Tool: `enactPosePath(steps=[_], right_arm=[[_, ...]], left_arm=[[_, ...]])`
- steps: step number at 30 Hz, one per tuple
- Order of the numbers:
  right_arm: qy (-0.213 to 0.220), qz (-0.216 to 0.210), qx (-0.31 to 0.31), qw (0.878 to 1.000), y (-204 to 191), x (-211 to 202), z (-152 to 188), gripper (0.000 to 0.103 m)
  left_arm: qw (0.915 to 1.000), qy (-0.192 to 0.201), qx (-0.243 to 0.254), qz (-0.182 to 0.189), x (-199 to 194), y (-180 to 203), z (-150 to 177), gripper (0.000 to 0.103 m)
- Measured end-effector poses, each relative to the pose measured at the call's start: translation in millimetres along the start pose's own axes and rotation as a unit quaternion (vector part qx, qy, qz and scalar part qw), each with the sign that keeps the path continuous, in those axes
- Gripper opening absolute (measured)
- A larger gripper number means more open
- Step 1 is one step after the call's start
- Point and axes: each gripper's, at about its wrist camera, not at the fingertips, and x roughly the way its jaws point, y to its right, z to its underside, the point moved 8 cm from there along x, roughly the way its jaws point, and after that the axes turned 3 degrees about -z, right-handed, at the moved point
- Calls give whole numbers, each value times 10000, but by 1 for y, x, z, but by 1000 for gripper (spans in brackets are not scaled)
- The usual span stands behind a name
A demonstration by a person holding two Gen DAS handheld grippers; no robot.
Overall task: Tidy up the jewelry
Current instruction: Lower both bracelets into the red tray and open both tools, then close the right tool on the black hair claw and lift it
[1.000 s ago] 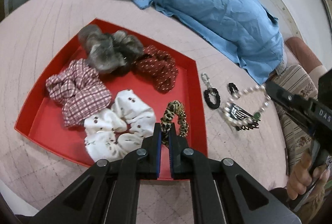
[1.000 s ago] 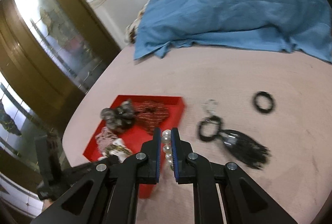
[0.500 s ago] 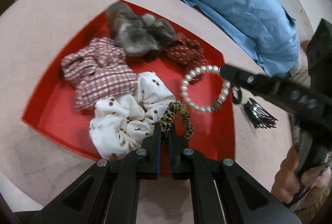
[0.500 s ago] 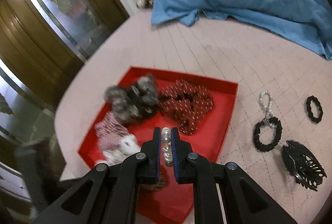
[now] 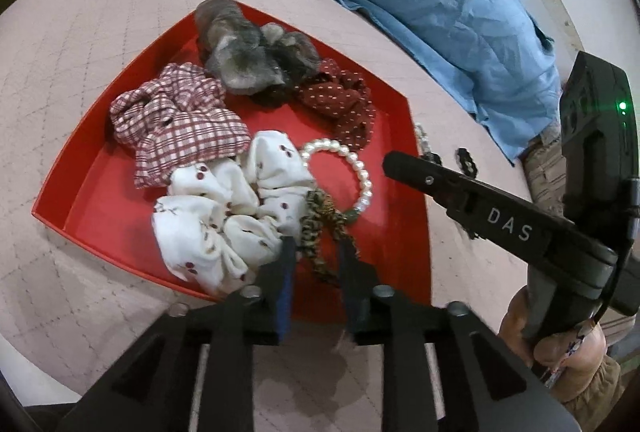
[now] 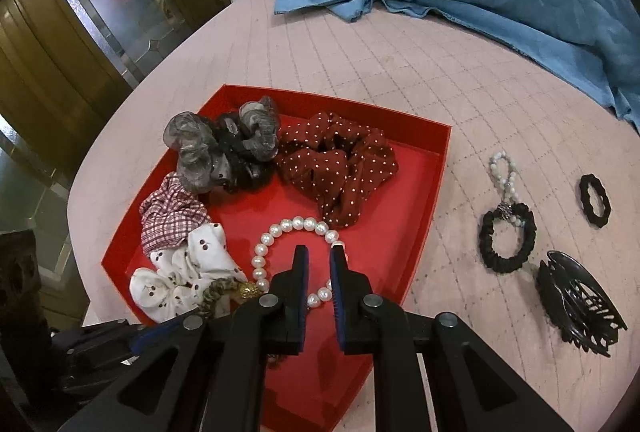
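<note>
Here only the right wrist view is showing the black claw clip (image 6: pixel 576 302) beside the red tray (image 6: pixel 434 168), where both grippers (image 5: pixel 316 252) (image 6: pixel 318 260) are opening, narrow and empty, over the pearl bracelet (image 6: pixel 280 232).

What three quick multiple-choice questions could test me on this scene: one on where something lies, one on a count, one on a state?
1. Where does the pearl bracelet lie?
A on the blue cloth
B in the red tray
C on the floor

2. How many pieces lie on the pink surface right of the tray?
A one
B three
C six

3. How does the black claw clip lie?
A in the tray
B held up
C on the surface, untouched

Answers: B, its beads rest on red; B, beaded black tie, small ring, clip; C, nothing touches it.
</note>
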Motion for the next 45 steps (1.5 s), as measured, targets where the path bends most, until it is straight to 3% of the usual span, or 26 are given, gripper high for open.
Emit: enactPosePath(steps=[4,9,17,25,32,35,39,45], right_arm=[[156,22,18,9999,4,-15,0,36],[358,168,47,9992,20,-39,5,39],[709,351,554,9953,80,-86,22,40],[1025,722,1151,9854,155,-134,45,44],[1033,824,1423,9810,192,-142,55,50],[930,776,1314,9839,196,-133,51,54],[682,644,971,9908,194,-113,39,68],[153,764,-192,9968,168,-80,28,84]], left_arm=[[9998,128,24,181,-6,9,0,44],[9989,293,108,362,-12,20,-2,49],[9967,766,-60,262,-27,13,-13,50],[9910,1271,283,-324,-38,24,-12,50],[9825,1528,869,-610,-38,45,-6,57],[9817,1480,1042,-599,-34,53,-3,57],[9818,1409,1129,-587,-27,57,-2,57],[9836,1298,1109,-573,-19,57,-3,58]])
